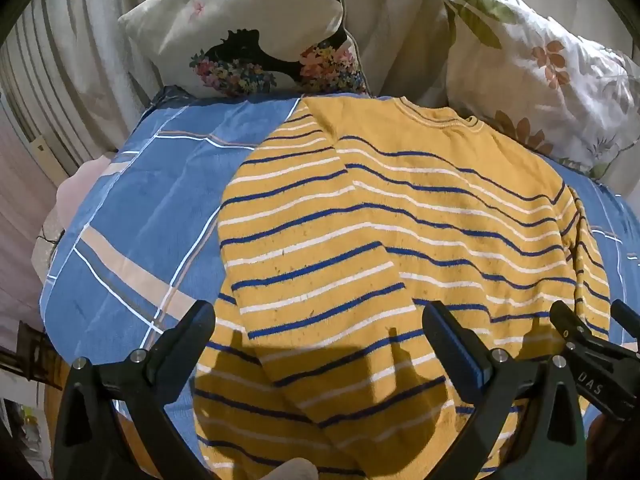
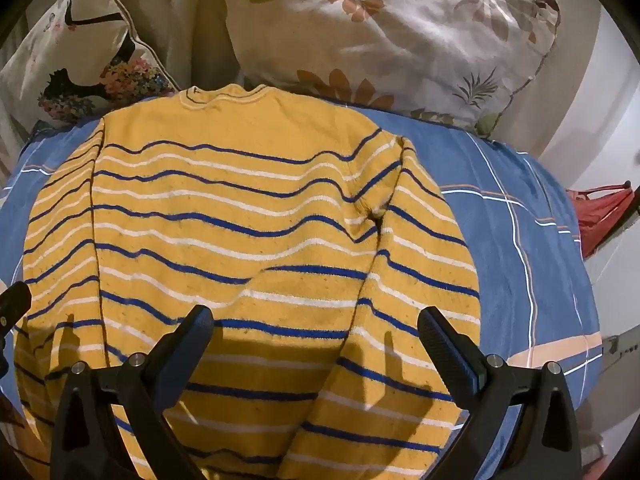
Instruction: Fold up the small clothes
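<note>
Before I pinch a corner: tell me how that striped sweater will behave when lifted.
The striped sweater is soft knit lying flat, so it will likely droop and fold. Its fuzzy surface probably grips well. Sleeves laid along its sides may swing loose.

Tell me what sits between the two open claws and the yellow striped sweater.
Nothing visible does. The left claw and right claw hang open directly above the yellow striped sweater, which lies flat on the blue plaid sheet; both pillows sit beyond its collar.

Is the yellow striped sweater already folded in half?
No, the yellow striped sweater lies spread flat on the blue bedcover, collar at the far end and only its sleeves turned in.
</note>
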The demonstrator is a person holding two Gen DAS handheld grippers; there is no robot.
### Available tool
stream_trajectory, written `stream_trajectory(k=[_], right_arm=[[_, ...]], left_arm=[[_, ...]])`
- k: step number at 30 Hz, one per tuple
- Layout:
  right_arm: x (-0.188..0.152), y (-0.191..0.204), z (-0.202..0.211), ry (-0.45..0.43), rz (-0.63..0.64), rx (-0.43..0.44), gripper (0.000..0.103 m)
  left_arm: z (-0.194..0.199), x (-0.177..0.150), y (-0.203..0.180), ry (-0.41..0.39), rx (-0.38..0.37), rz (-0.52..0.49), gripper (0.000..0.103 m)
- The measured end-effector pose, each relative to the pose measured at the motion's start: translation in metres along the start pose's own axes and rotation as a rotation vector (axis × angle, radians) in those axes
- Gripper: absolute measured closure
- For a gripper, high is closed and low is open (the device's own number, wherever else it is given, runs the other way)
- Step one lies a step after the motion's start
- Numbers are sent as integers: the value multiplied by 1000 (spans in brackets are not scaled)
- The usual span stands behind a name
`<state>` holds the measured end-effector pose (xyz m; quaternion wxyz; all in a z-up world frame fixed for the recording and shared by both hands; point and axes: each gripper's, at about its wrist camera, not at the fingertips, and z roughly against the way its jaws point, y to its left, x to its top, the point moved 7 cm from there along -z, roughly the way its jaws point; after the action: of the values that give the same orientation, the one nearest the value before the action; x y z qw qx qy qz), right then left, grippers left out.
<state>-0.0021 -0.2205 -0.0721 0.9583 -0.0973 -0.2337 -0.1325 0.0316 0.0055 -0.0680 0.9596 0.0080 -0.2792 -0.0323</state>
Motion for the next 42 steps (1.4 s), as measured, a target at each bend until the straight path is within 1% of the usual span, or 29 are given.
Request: stream_trajectory(k=[6, 11, 15, 19, 21, 24, 29, 32, 36, 38, 40, 42], right_arm=[[0, -3, -1, 3, 0, 0, 0], [1, -7, -2, -1, -5, 0, 0], [3, -11, -1, -10, -16, 2, 0], [4, -13, 1, -18, -22, 14, 1], [4, -14, 2, -21, -24, 22, 2], [1, -15, 5, -25, -23, 37, 4], [-6, -16, 10, -24, -36, 97, 10], [-10, -16, 15, -39, -39, 138, 10], [-14, -12, 19, -53, -56, 222, 10], [-15, -9, 20, -65, -62, 239, 10], [-18, -4, 21, -69, -63, 269, 10], [-21, 4, 22, -60, -51, 283, 11]], left_arm=[[4, -11, -2, 5, 25, -12, 0], [15, -27, -5, 8, 56, -39, 0], [28, -31, -10, -19, 65, -75, 0], [42, -33, -15, -49, 90, -128, 0], [46, -34, -15, -56, 105, -137, 0], [51, -36, -16, -65, 106, -142, 0], [64, -38, -21, -101, 99, -154, 0], [74, -34, -13, -143, 111, -126, 1], [87, -28, 8, -201, 166, -82, 1], [94, -26, 18, -247, 209, -81, 1], [96, -22, 25, -271, 219, -77, 1], [95, -15, 34, -269, 213, -73, 1]])
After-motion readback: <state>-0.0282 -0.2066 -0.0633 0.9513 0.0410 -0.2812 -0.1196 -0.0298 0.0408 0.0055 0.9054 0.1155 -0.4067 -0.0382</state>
